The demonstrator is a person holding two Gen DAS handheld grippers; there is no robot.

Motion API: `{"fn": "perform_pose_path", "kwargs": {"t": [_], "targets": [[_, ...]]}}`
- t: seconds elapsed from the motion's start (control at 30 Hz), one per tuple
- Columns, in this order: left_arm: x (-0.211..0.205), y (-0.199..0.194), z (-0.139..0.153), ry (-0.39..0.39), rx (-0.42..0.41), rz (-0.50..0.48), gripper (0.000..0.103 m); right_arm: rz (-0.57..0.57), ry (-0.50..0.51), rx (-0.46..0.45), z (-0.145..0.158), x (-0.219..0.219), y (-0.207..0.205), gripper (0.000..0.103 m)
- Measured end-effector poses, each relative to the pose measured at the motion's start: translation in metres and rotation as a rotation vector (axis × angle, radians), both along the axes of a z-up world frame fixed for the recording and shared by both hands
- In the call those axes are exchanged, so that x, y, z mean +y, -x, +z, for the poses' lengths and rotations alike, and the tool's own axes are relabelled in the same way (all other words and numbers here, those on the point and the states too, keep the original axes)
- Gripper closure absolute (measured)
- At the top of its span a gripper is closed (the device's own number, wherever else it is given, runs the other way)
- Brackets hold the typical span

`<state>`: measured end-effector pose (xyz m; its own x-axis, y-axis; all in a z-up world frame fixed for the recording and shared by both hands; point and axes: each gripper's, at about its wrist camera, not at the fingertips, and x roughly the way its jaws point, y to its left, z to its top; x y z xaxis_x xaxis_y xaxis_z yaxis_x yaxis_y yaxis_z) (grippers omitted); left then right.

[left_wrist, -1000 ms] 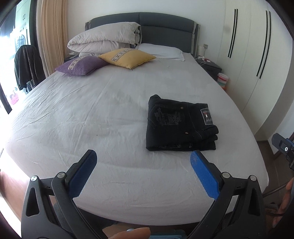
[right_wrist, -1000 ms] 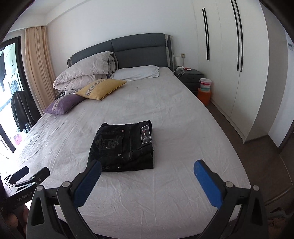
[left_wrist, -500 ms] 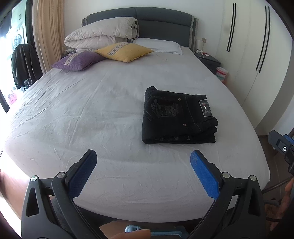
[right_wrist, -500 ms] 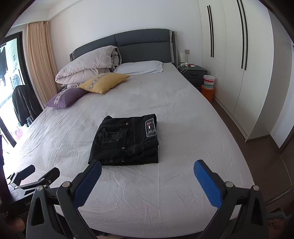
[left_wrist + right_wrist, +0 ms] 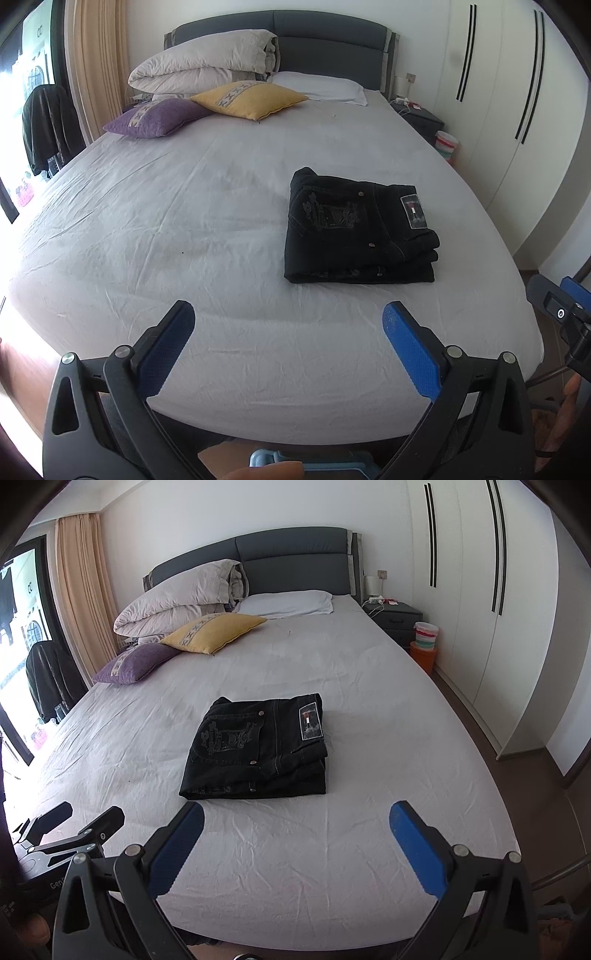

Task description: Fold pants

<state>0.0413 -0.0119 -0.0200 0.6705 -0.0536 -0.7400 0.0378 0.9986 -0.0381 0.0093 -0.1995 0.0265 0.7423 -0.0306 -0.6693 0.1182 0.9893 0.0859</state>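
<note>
The black pants (image 5: pixel 356 227) lie folded flat on the bed (image 5: pixel 184 221), nearer its foot than the pillows (image 5: pixel 247 98). The left gripper (image 5: pixel 286 334) and right gripper (image 5: pixel 295 827) hang over the bed's foot, jaws wide apart, holding nothing.

The pants (image 5: pixel 354 225) are matt black denim with pale stitching and metal rivets. The bed (image 5: pixel 184 221) sheet is wrinkled white cloth. Each gripper (image 5: pixel 295 830) has textured blue pads (image 5: pixel 413 849) on matt black plastic.
</note>
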Motion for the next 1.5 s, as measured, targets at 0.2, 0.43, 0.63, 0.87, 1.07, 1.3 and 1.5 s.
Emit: {"fn": "perform_pose_path", "kwargs": {"t": [0.2, 0.43, 0.63, 0.87, 1.07, 1.3, 1.5], "targets": [[-0.0002, -0.0004, -0.0028, 0.0, 0.006, 0.0, 0.0, 0.004, -0.003, 0.013, -0.003, 0.0026, 0.0006, 0.0], [-0.0009, -0.0001, -0.0038, -0.001, 0.007, 0.0, 0.0, 0.006, -0.003, 0.017, -0.0041, 0.0039, 0.0016, 0.0], [-0.0015, 0.0005, -0.0049, -0.001, 0.01, 0.0, 0.0, 0.006, -0.003, 0.018, -0.0044, 0.0043, 0.0023, 0.0], [-0.0023, 0.0015, -0.006, -0.001, 0.012, -0.002, 0.0, 0.005, -0.003, 0.018, -0.0043, 0.0046, 0.0024, 0.0], [-0.0029, 0.0024, -0.0072, -0.002, 0.012, -0.002, 0.0, 0.005, -0.003, 0.019, -0.0042, 0.0049, 0.0028, 0.0], [-0.0028, 0.0031, -0.0082, -0.003, 0.012, -0.004, 0.0, 0.005, -0.004, 0.022, -0.0062, 0.0054, 0.0038, 0.0], [-0.0026, 0.0025, -0.0076, -0.003, 0.013, -0.004, 0.0, 0.006, -0.004, 0.023, -0.0073, 0.0055, 0.0046, 0.0]]}}
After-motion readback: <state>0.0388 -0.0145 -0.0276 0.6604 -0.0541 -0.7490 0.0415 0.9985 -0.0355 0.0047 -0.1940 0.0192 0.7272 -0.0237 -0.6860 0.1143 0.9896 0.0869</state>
